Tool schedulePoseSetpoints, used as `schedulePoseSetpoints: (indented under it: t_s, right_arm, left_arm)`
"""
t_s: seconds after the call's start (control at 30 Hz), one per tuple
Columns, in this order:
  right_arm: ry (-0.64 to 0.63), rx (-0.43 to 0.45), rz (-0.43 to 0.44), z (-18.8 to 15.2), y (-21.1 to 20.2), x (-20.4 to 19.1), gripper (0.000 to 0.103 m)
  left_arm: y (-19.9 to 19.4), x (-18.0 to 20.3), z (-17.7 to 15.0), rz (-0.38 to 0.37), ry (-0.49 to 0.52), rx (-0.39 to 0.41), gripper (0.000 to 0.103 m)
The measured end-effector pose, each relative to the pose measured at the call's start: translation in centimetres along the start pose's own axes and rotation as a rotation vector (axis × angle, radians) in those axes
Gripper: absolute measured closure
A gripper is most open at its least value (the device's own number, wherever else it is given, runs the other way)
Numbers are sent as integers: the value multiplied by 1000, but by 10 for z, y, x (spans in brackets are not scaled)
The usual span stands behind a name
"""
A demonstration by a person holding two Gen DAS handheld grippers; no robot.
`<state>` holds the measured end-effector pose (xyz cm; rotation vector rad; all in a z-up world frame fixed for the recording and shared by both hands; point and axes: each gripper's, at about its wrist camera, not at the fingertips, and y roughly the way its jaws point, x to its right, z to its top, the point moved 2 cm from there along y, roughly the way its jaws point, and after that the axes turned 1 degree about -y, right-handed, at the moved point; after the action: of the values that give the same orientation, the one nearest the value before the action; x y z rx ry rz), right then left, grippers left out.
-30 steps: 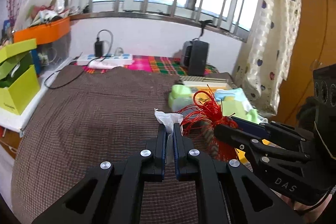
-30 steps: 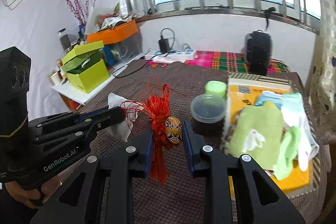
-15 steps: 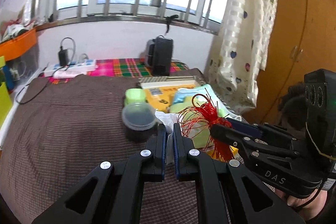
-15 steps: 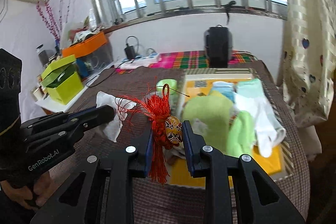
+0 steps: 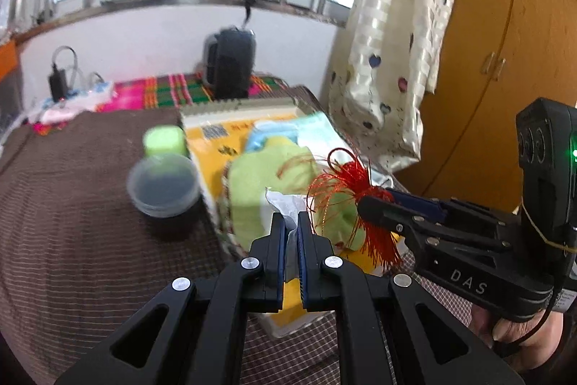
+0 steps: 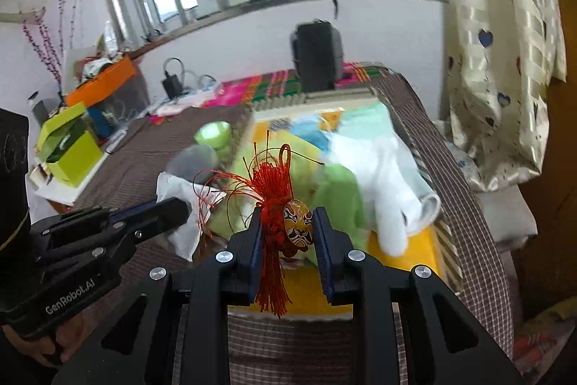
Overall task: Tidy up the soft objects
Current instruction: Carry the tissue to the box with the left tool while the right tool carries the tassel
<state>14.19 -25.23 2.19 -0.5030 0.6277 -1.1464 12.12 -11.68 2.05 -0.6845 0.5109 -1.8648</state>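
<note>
Now your left claw point(image 5: 292, 222) is pressed together on a crumpled white tissue point(image 5: 283, 201), thin and papery, whose ragged top sticks up just past the fingertips. Your right claw point(image 6: 286, 226) pinches a red tassel ornament point(image 6: 274, 193): a bundle of glossy silk threads with wiry loops fanning out on top, a long fringe hanging below the pads, and a small oval opera-mask charm point(image 6: 297, 226) pressed against the right pad. Both pieces hang in the air above the near end of a flat yellow box point(image 6: 404, 262) with a striped rim, which lies on the brown checked cloth of the worktop point(image 5: 72, 240). On that box lie soft, fuzzy cloths: a lime green one point(image 5: 274, 168) directly beneath the claws, a white plush piece point(image 6: 382, 175) to the right, and pale blue and mint ones behind. Just left of the box stand a round translucent plastic tub point(image 5: 164, 184) and a small green cup point(image 5: 164, 139).
</note>
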Motion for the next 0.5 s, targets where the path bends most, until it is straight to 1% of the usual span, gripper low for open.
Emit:
schedulePoseSetpoints:
  t_s: [0.13, 0.27, 0.5]
  right_arm:
    - [11, -49, -25, -8, 13, 12, 76]
    - [15, -95, -43, -16, 25, 21, 76]
    - [41, -143, -57, -20, 42, 35, 76]
  left_arm:
    - [27, 6, -10, -41, 1, -66, 97]
    - [48, 9, -15, -59, -3, -116, 97]
    - [73, 7, -13, -60, -6, -155, 97]
